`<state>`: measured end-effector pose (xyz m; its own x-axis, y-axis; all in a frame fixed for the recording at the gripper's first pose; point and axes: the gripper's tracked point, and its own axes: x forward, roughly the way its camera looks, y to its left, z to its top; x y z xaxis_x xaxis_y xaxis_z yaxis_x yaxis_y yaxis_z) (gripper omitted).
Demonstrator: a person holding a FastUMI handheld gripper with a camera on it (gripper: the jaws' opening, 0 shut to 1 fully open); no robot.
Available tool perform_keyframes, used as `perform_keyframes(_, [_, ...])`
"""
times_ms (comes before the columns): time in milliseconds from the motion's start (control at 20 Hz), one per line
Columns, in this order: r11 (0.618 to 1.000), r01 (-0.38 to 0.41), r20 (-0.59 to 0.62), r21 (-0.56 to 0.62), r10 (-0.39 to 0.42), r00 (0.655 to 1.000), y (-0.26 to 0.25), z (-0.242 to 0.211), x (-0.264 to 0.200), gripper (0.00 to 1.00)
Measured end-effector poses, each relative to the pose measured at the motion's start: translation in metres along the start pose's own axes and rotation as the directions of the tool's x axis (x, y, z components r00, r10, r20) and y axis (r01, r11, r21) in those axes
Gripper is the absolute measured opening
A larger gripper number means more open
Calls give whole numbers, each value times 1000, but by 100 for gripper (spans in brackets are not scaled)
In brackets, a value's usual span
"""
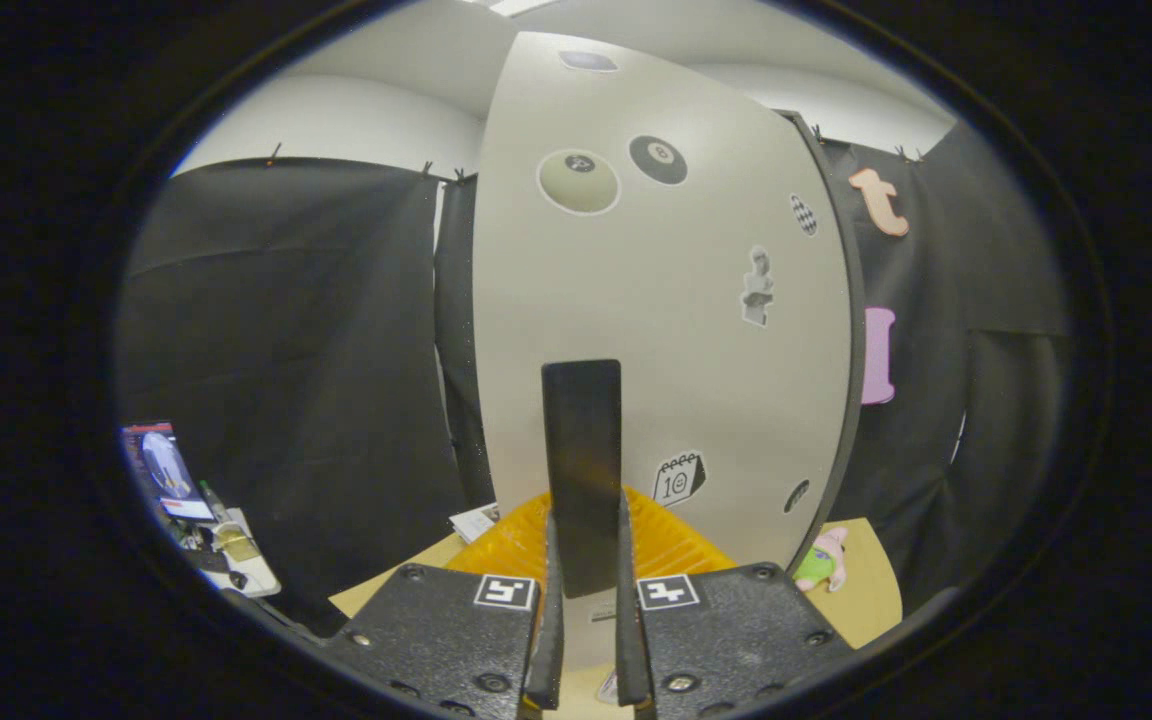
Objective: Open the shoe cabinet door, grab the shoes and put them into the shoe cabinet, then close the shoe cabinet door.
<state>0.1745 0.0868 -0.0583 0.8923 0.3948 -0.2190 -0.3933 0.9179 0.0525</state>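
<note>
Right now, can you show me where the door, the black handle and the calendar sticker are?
Door (pixel 676 360): gripper view, bare middle of its pale panel.
Handle (pixel 583 450): gripper view, middle of the black bar that the gripper (pixel 584 640) is shut on.
Calendar sticker (pixel 679 478): gripper view, its centre.

Black cloth walls (pixel 286 330), white ceiling (pixel 356 120) (curved by lens), tan tabletop (pixel 871 590).
</note>
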Motion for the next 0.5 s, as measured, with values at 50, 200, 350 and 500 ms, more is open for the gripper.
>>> perform_keyframes(50, [1000,-1,1,4,1,1000,-3,0,-5,24])
perform_keyframes(200, [1000,15,6,-14,-15,1000,-14,-2,-20,24])
perform_keyframes(350, [999,45,23,-30,-44,999,-28,-1,-31,24])
perform_keyframes(500, [994,94,34,-50,-92,995,-44,-2,-39,23])
